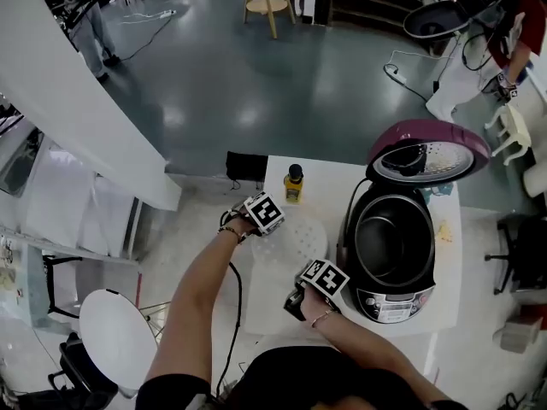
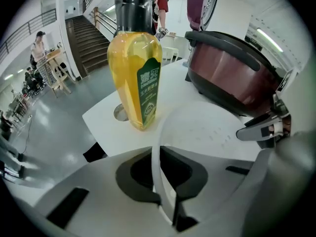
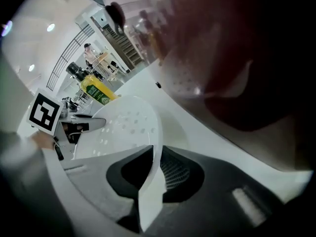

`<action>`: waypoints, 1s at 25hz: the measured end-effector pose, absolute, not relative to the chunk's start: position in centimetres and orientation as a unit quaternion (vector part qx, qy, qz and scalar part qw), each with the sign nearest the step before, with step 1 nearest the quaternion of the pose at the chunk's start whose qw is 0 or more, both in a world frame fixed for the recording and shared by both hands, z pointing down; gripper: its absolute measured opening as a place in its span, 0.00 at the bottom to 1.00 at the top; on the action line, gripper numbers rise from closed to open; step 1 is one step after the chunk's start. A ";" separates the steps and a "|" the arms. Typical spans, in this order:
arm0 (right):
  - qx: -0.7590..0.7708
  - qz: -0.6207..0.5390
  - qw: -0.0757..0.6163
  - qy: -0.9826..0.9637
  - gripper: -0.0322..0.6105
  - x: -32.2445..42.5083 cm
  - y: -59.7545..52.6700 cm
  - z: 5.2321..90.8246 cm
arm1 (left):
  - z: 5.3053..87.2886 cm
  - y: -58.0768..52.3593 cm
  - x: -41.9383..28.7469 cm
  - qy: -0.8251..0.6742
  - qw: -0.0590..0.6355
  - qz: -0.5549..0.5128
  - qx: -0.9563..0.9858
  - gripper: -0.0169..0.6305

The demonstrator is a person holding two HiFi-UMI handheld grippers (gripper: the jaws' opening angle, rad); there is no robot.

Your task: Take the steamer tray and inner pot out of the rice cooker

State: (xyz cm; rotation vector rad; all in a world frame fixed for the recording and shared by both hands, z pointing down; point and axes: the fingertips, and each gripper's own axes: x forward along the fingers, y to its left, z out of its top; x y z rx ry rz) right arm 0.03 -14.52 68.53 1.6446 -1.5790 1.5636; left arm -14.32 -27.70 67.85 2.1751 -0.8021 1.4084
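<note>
The white perforated steamer tray [image 1: 292,239] is outside the rice cooker [image 1: 395,254], over the white table [image 1: 273,310] to the cooker's left. My left gripper [image 1: 268,229] is shut on its far rim, and the thin white rim [image 2: 157,168] runs between the dark pads. On the near rim my right gripper [image 1: 309,272] is shut too, the tray edge [image 3: 153,174] pinched between its pads. The cooker's purple lid [image 1: 427,152] stands up, and the dark inner pot [image 1: 395,239] sits inside. Whether the tray touches the table I cannot tell.
A yellow oil bottle [image 1: 293,184] with a black cap stands at the table's far edge, just beyond the tray and close to the left gripper; it looms large as the bottle [image 2: 136,78] in the left gripper view. A white round stool [image 1: 118,336] is on the floor at left.
</note>
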 end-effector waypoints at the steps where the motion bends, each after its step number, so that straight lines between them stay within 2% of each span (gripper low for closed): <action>1: 0.587 0.554 0.186 -0.560 0.11 0.1 -14.7 68.6 | 68.1 -27.9 -14.2 -0.288 0.214 0.506 0.784 0.04; 12: 0.619 0.532 0.183 -0.548 0.11 0.9 -16.4 69.1 | 70.1 -29.3 -14.1 -0.295 0.232 0.494 0.784 0.05; 19: 0.624 0.529 0.175 -0.547 0.11 0.6 -17.2 69.0 | 69.3 -30.3 -13.3 -0.300 0.204 0.480 0.799 0.05; 22: 0.620 0.536 0.167 -0.548 0.11 0.3 -17.2 69.0 | 69.6 -29.1 -13.0 -0.298 0.227 0.475 0.796 0.06; 23: 0.616 0.543 0.162 -0.548 0.14 0.2 -17.0 69.1 | 69.9 -29.1 -14.0 -0.312 0.230 0.485 0.784 0.10; 24: 0.609 0.552 0.156 -0.547 0.19 -0.1 -16.8 69.1 | 70.0 -29.3 -14.3 -0.320 0.233 0.482 0.782 0.18; 25: 0.602 0.562 0.148 -0.548 0.25 -0.3 -16.6 69.0 | 70.0 -29.4 -14.2 -0.321 0.239 0.472 0.785 0.39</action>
